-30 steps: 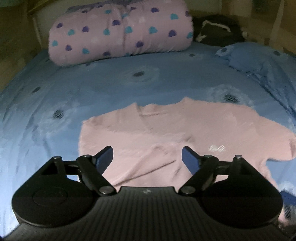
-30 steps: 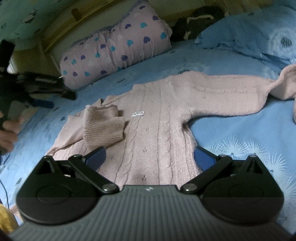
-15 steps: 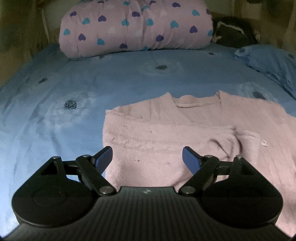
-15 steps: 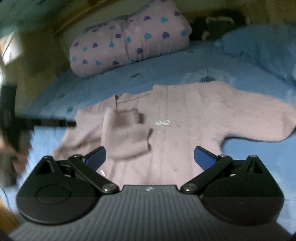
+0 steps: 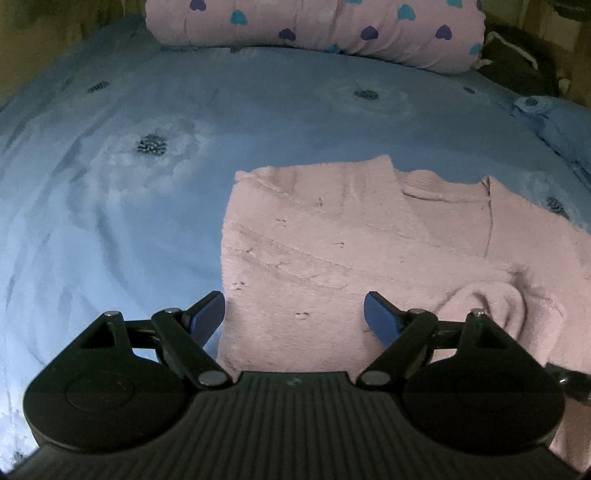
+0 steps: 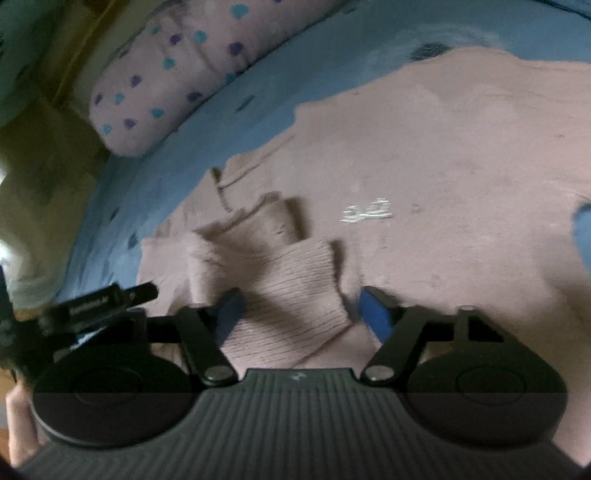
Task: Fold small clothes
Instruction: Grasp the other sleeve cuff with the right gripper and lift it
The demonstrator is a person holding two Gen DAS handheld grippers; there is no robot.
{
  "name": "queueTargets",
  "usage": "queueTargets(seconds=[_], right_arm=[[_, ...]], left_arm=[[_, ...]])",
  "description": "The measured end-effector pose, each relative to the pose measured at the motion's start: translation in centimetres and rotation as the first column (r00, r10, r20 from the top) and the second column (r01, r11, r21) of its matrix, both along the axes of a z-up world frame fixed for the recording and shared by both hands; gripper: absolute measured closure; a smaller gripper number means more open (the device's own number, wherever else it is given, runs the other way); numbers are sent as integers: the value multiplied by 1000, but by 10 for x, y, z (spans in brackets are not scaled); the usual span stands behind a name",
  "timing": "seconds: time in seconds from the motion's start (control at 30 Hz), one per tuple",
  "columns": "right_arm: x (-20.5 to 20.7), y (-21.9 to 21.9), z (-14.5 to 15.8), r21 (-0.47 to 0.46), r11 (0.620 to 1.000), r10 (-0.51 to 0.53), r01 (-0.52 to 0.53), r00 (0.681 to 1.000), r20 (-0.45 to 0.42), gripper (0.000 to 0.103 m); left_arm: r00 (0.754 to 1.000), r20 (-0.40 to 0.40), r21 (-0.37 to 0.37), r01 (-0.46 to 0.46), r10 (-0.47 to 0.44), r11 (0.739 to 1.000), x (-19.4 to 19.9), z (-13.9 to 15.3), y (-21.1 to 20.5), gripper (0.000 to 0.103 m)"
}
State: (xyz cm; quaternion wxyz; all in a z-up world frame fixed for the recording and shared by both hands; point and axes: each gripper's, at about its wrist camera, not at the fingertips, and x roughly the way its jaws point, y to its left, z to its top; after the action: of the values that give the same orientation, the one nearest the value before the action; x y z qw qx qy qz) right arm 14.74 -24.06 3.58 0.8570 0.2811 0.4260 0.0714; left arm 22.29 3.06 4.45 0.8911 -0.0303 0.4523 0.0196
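Observation:
A pink knit sweater [image 5: 351, 251] lies flat on the blue bedsheet [image 5: 147, 184], one sleeve folded in across its chest. My left gripper [image 5: 293, 314] hovers open over the sweater's left side edge, with nothing between its fingers. In the right wrist view the sweater [image 6: 443, 166] fills the frame, and the folded sleeve's ribbed cuff [image 6: 288, 280] lies between the fingers of my right gripper [image 6: 301, 312]. Its jaws are closing around the cuff, with a gap still showing at the right fingertip. The left gripper's body [image 6: 96, 302] shows at the left edge there.
A rolled pink quilt with heart prints [image 5: 314, 26] lies across the head of the bed. A blue pillow [image 5: 561, 125] sits at the far right, with a dark heap of clothing [image 5: 517, 62] behind it. Bare sheet stretches to the left of the sweater.
Both grippers have come closer to the sweater. The left one shifted to its left edge. The right one moved over the folded sleeve cuff and its jaws narrowed from wide open.

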Motion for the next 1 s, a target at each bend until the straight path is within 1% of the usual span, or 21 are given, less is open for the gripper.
queueTargets(seconds=[0.03, 0.07, 0.1, 0.17, 0.2, 0.27, 0.3, 0.4, 0.5, 0.53, 0.63, 0.67, 0.8, 0.83, 0.87, 0.93, 1.0], right_arm=[[2, 2, 1, 3, 1000, 13, -13, 1000, -13, 77], [5, 2, 2, 7, 1000, 15, -15, 999, -32, 86], [5, -1, 4, 21, 1000, 11, -10, 999, -41, 88], [2, -9, 17, 43, 999, 9, -9, 1000, -5, 89], [-1, -14, 27, 34, 999, 5, -6, 1000, 28, 89], [-11, -24, 50, -14, 1000, -6, 7, 996, 91, 89], [-15, -31, 59, -39, 999, -18, 23, 994, 107, 89], [-26, -55, 74, -86, 993, -69, 82, 988, 141, 89], [-34, -79, 73, -124, 980, -141, 157, 982, 128, 89], [-36, -87, 69, -121, 974, -175, 189, 978, 114, 89], [-37, -111, 51, -79, 962, -259, 263, 964, 56, 89], [-35, -116, 44, -82, 958, -272, 274, 962, 39, 89], [-32, -122, 22, -178, 948, -268, 263, 963, -4, 86], [-35, -124, 20, -188, 948, -262, 257, 965, 1, 80], [-38, -124, 19, -192, 947, -260, 258, 965, 13, 75], [-46, -126, 23, -217, 936, -278, 279, 960, 37, 54], [-58, -130, 30, -256, 919, -293, 301, 953, 72, 46]], left_arm=[[1000, -4, 1, 3, -3, 1000, 0, -1, -2, 17], [1000, -7, 6, 6, -6, 1000, 0, -2, -3, 17], [1000, -10, 13, 10, -9, 1000, 0, -3, -5, 17], [1000, -13, 25, 16, -15, 1000, 0, -4, -7, 17], [1000, -13, 30, 15, -14, 999, 0, -4, -8, 17], [1000, -16, 31, 7, -7, 999, 0, -6, -7, 17], [1000, -16, 31, 3, -3, 1000, 0, -6, -7, 17], [999, -32, 53, -7, 8, 999, 2, -10, -8, 17], [997, -68, 94, -20, 27, 995, 3, -18, -7, 17], [996, -84, 122, -18, 29, 992, 4, -22, -7, 17], [996, -81, 150, -12, 25, 989, 3, -24, -9, 13], [996, -80, 154, -12, 25, 988, 3, -23, -10, 13], [996, -82, 156, -18, 31, 988, 3, -24, -9, 12], [996, -85, 151, -22, 35, 988, 4, -24, -9, 12], [995, -89, 144, -26, 39, 989, 5, -24, -8, 12], [994, -96, 127, -37, 49, 991, 5, -23, -6, 12], [994, -98, 120, -44, 56, 992, 5, -22, -6, 12]])
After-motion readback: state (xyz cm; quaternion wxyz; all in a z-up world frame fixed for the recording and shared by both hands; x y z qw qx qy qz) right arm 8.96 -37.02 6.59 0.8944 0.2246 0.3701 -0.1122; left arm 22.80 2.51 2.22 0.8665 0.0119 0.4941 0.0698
